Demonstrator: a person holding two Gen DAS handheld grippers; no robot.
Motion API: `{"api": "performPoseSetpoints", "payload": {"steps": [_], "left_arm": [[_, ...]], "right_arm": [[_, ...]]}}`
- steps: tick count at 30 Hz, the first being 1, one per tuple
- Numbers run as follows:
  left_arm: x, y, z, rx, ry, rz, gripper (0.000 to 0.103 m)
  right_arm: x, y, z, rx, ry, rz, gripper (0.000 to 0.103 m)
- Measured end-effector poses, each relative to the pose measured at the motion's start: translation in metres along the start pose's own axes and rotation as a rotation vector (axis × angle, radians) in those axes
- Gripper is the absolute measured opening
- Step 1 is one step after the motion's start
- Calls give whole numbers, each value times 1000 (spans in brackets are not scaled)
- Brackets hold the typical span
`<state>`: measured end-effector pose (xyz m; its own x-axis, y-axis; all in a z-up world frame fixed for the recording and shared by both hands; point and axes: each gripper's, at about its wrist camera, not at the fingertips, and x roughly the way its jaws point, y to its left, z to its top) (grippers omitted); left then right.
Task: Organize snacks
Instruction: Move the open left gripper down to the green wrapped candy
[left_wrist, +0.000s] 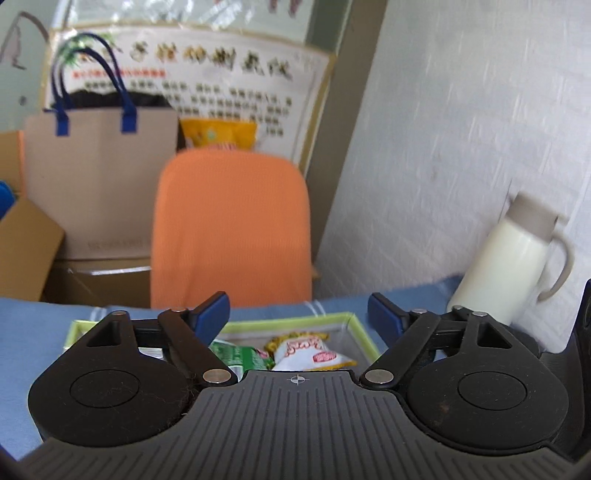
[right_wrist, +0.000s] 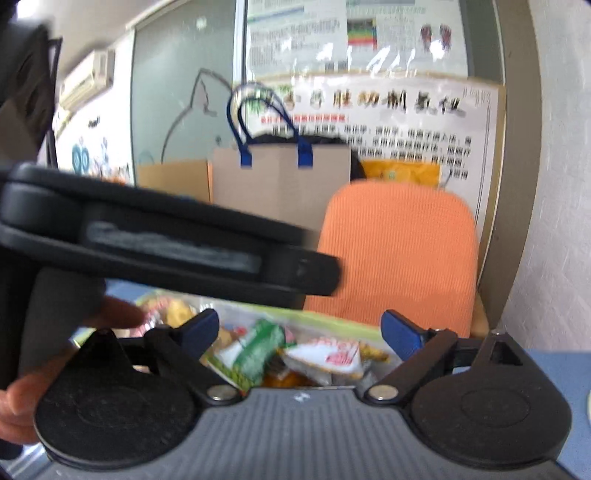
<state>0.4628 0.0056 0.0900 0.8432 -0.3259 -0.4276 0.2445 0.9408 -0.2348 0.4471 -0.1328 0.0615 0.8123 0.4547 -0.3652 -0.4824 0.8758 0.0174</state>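
Below both gaping tools (left_wrist: 298, 314) (right_wrist: 300, 330), snacks (left_wrist: 310, 350) fill the tray (left_wrist: 360, 328).

Blue-clothed table (left_wrist: 33, 332) (green-rimmed snack tray (left_wrist: 354, 325), cream flask (left_wrist: 506, 258)).

gripper body (left_wrist: 299, 424): matt black plastic with fine ribs
finger pads (left_wrist: 212, 314): smooth blue plastic
pivot pins (left_wrist: 216, 376): shiny metal
snack packets (right_wrist: 255, 354): glossy printed foil or plastic
table cover (left_wrist: 22, 354): matt blue cloth
chair back (right_wrist: 399, 251): orange ribbed fabric
bag (left_wrist: 99, 184): matt brown paper
jug (left_wrist: 509, 258): smooth cream plastic, slight gloss
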Motion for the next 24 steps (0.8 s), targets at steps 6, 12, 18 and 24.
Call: {"api": "performPoseSetpoints", "payload": {"steps": [6,12,18,24], "left_arm": [[-69,27,-25,-127,-74,-20,83],[-113,71,-86,-291,17,20,84],[-117,99,-155,-450,173,61,83],[-122,96,-165,-433,221,77,79]], "right_arm": [[-35,4,12,-58,-65,-54,102],[-72,17,-22,-72,2,10,103],[-68,52,-99,-144,254,44,103],[-24,55,-99,-147,311,67,103]]}}
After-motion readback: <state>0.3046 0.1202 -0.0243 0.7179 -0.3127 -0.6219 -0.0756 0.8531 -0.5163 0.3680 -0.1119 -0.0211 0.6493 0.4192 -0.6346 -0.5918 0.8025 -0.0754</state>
